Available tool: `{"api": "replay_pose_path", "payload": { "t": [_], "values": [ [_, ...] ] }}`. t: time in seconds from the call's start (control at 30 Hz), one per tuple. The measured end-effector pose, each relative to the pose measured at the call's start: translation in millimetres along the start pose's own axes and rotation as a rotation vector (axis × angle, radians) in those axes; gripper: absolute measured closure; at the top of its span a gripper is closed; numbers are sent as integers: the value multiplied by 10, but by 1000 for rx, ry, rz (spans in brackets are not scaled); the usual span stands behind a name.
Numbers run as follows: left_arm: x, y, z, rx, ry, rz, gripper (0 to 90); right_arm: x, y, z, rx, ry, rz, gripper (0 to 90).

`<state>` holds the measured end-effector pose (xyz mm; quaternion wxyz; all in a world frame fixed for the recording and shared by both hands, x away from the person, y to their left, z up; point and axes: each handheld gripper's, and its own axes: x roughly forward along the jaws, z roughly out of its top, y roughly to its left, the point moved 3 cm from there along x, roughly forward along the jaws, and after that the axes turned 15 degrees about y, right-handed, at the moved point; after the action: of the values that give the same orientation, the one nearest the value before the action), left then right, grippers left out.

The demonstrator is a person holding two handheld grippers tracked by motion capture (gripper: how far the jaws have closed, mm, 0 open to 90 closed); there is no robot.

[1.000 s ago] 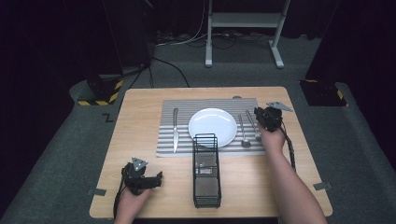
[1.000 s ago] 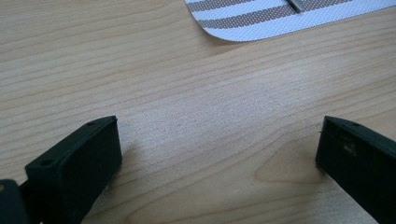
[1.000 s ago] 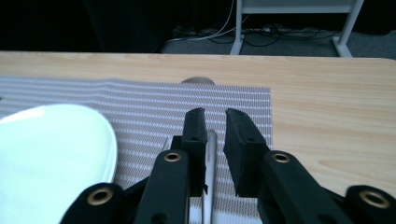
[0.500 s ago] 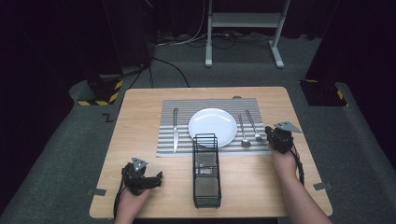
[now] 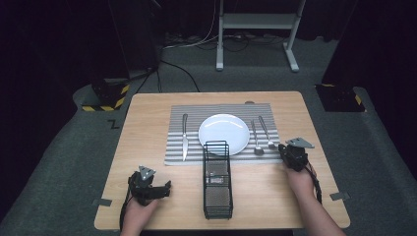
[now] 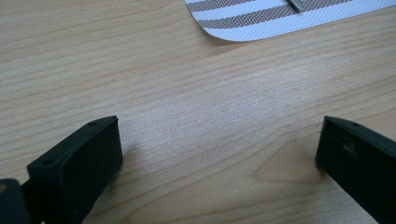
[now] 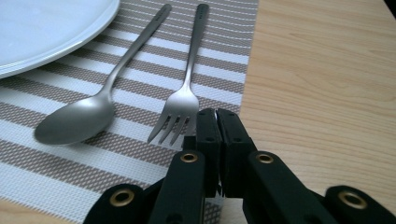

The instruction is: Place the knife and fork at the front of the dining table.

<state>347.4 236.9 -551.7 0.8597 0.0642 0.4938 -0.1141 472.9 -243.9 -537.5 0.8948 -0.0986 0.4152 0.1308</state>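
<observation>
A white plate (image 5: 223, 132) lies on a striped placemat (image 5: 192, 110), with a knife (image 5: 184, 137) to its left and a spoon (image 5: 255, 137) and fork (image 5: 265, 130) to its right. My right gripper (image 5: 282, 148) rests at the placemat's right edge, shut with nothing between its jaws. In the right gripper view its closed tips (image 7: 217, 114) sit just behind the fork's (image 7: 187, 93) tines, with the spoon (image 7: 79, 121) and plate (image 7: 46, 28) further left. My left gripper (image 5: 164, 189) lies near the front left of the table, open and empty (image 6: 219, 149) over bare wood.
A black wire basket (image 5: 217, 182) stands lengthwise at the front middle of the table, between the two hands. In the left gripper view the placemat's corner (image 6: 261, 23) shows ahead. Dark floor, a stand's feet (image 5: 255, 64) and cables lie beyond the table.
My right gripper has drawn back from over the fork toward the near right and lower, to the placemat's edge. The left hand has stayed put.
</observation>
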Motion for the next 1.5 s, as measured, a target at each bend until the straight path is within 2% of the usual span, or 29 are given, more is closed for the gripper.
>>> {"api": "replay_pose_path", "payload": {
  "t": [0.17, 0.33, 0.43, 0.6, 0.73, 0.77, 0.83, 0.87, 1.0, 1.13, 1.5],
  "values": [
    [0, 0, 0, 0, 0, -1, 7, -23, 78, -27, -23, 2, 1, 877],
    [0, 0, 0, 0, 0, -1, 7, -47, 96, -52, -22, -2, 8, 863],
    [0, 0, 0, 0, 0, -1, 7, -76, 91, -83, -14, -7, 11, 821],
    [0, 1, 0, 0, 0, -1, 7, -162, 60, -195, 5, -4, 16, 687],
    [0, 0, -1, -1, 0, -1, 7, -262, 22, -336, 17, 19, 17, 582],
    [-1, 0, -2, -1, 0, 0, 7, -285, 9, -374, 13, 27, 17, 534],
    [-1, -1, -2, -2, 0, 0, 7, -316, -8, -453, 1, 78, 28, 401],
    [-1, -1, -3, -2, 0, 0, 8, -344, -28, -501, 8, 94, 46, 354],
    [-3, -7, -5, -6, -1, 4, 9, -441, -68, -638, 4, 112, 64, 230],
    [-6, -10, -8, -8, -2, 8, 14, -501, -72, -719, 2, 118, 68, 197],
    [-7, -12, -9, -9, -2, 8, 14, -507, -59, -726, 5, 118, 64, 196]
  ]
}}
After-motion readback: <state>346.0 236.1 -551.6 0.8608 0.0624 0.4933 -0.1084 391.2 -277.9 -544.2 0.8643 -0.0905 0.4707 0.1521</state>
